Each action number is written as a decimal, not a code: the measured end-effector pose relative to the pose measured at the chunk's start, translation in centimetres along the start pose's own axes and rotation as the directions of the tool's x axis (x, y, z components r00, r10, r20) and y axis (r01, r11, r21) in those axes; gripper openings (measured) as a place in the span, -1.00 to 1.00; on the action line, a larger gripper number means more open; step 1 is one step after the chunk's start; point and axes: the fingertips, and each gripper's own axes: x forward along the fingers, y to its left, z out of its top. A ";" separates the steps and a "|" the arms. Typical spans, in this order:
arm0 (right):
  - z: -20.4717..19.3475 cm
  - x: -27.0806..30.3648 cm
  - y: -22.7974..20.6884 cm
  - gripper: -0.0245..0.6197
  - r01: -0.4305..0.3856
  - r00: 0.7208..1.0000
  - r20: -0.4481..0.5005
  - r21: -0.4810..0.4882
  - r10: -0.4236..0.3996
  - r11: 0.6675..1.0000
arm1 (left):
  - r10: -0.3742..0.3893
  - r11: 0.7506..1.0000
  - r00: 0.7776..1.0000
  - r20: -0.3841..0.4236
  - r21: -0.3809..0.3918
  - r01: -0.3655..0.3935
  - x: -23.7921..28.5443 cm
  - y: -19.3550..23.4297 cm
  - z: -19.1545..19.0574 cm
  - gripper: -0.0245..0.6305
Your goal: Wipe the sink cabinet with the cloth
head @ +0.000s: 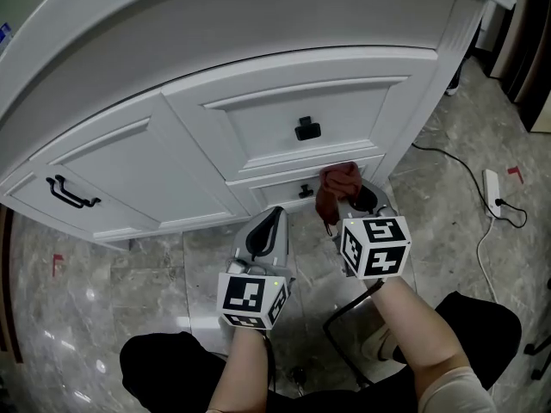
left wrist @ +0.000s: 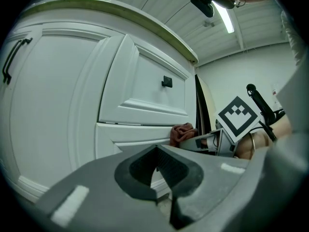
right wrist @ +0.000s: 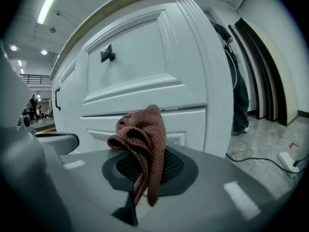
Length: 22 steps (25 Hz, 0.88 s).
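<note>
A white sink cabinet with black handles fills the upper head view. My right gripper is shut on a reddish-brown cloth, which is bunched against the cabinet's low drawer front beside the small black knob. In the right gripper view the cloth sticks up from the shut jaws and hangs over them. My left gripper hangs left of it, a little back from the cabinet, shut with nothing held. From the left gripper view the cloth and the right gripper show at the right.
A grey marble floor lies below the cabinet. A white power strip with black cords lies on the floor at the right. A larger drawer above bears a black square knob; the left door has a black bar handle.
</note>
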 end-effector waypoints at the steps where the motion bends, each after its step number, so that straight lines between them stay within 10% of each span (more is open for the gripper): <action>1: 0.1 -0.2 -0.8 -0.67 0.015 1.000 0.002 0.002 -0.015 1.000 | -0.008 1.000 1.000 -0.003 -0.003 0.008 0.2 -0.3 -0.1 -0.92; 15: 0.3 -2.6 -6.7 -0.68 0.165 0.985 0.034 0.050 -0.167 0.985 | -0.037 0.999 0.998 -0.052 -0.009 0.036 1.6 -1.4 -2.2 -0.92; 22: -2.8 -0.9 0.8 -0.68 0.024 1.000 0.005 0.034 -0.024 0.999 | 0.040 0.999 0.997 -0.062 -0.023 -0.041 -0.4 2.1 -2.9 -0.92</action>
